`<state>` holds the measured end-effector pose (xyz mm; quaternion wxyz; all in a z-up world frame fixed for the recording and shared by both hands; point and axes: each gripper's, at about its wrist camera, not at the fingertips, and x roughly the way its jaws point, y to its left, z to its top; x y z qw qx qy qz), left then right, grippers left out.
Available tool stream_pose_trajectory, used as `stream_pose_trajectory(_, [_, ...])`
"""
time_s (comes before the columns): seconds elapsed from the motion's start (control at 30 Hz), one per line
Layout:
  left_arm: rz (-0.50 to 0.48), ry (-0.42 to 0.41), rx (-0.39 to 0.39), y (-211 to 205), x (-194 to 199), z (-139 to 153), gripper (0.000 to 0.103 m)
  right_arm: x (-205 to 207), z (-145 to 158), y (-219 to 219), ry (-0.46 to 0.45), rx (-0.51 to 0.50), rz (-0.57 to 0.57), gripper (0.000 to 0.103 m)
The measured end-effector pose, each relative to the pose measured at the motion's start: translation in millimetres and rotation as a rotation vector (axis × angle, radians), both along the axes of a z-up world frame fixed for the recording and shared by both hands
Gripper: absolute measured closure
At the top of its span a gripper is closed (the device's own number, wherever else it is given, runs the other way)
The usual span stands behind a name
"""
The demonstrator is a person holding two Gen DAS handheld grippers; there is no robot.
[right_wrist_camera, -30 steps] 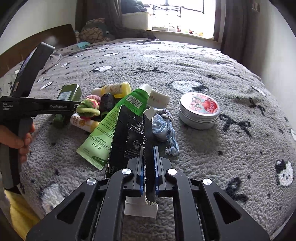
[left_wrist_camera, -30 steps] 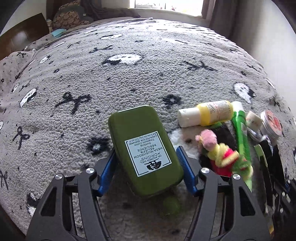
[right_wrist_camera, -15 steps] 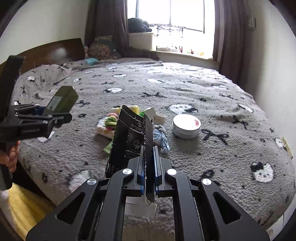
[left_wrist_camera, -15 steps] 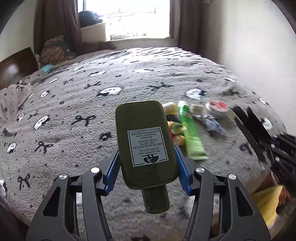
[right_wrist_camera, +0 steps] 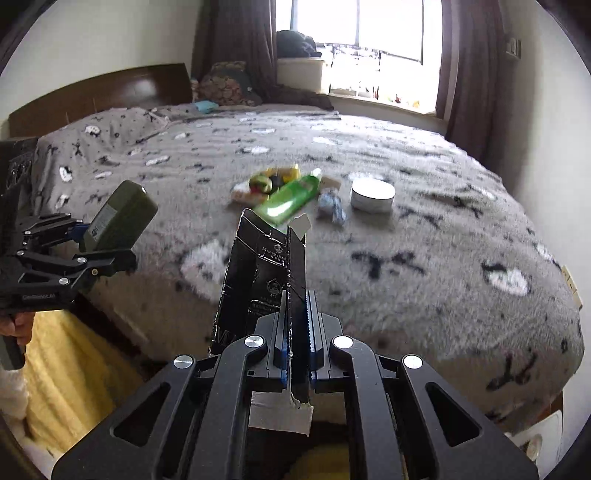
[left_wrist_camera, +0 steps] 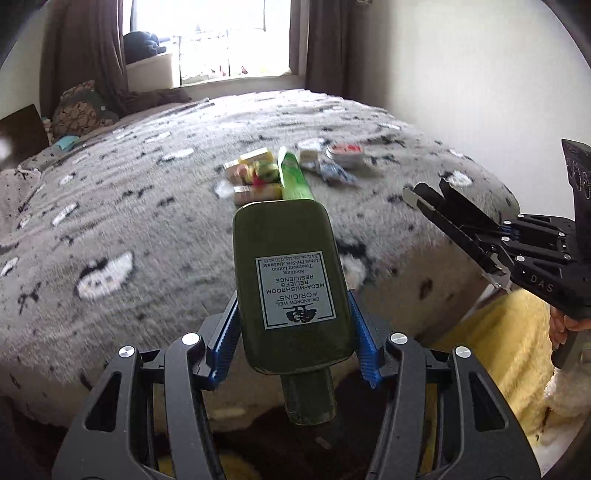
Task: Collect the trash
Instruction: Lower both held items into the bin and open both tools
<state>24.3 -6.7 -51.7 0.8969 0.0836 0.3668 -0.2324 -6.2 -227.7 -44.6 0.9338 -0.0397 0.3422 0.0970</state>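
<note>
My left gripper (left_wrist_camera: pixel 291 314) is shut on a dark green lotion bottle (left_wrist_camera: pixel 288 266), white label up and cap toward the camera, held in the air over the bed's edge. The right wrist view shows the same bottle (right_wrist_camera: pixel 122 216) at the left. My right gripper (right_wrist_camera: pixel 295 306) is shut on a flattened black carton (right_wrist_camera: pixel 258 266) that sticks up between its fingers. That carton (left_wrist_camera: pixel 443 206) shows at the right of the left wrist view. On the grey blanket beyond lie a green tube (right_wrist_camera: pixel 291 195), a round tin (right_wrist_camera: pixel 372 194), a blue wrapper (right_wrist_camera: pixel 332 206) and small yellow bottles (left_wrist_camera: pixel 255 158).
The bed (right_wrist_camera: pixel 424 258) with its grey patterned blanket fills both views. A wooden headboard (right_wrist_camera: pixel 92 92) stands at the far left and a window (right_wrist_camera: pixel 354 33) behind. Something yellow (left_wrist_camera: pixel 498 332) lies on the floor beside the bed. A white wall (left_wrist_camera: pixel 461 74) runs along the right.
Both grippers have drawn back from the pile and risen a little. The green bottle has come off the blanket in the left gripper; the carton stays in the right.
</note>
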Motion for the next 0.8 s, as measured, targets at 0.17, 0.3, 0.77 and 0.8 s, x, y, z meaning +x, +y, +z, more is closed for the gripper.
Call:
stream_pose_trajectory(0.17, [-0.018,0.1,-0.004,-3,-22,-40,0.051,-15,-38,1,0.101,0.039,-0.01,0.094])
stream_pose_trajectory(0.3, [-0.021,0.176,0.009,-8,-34,-73,0.051,-21,-68,7,0.179,0.068,-0.018,0.094])
stream_pose_trajectory(0.77, [0.007,0.416,0.057,-14,-60,-166,0.052,-37,-118,30,0.321,0.086,0.019,0.094])
stream_pose_trajectory(0.8, [0.012,0.423,0.055,-13,-58,-168,0.052,-36,-123,32,0.333,0.081,0.02,0.094])
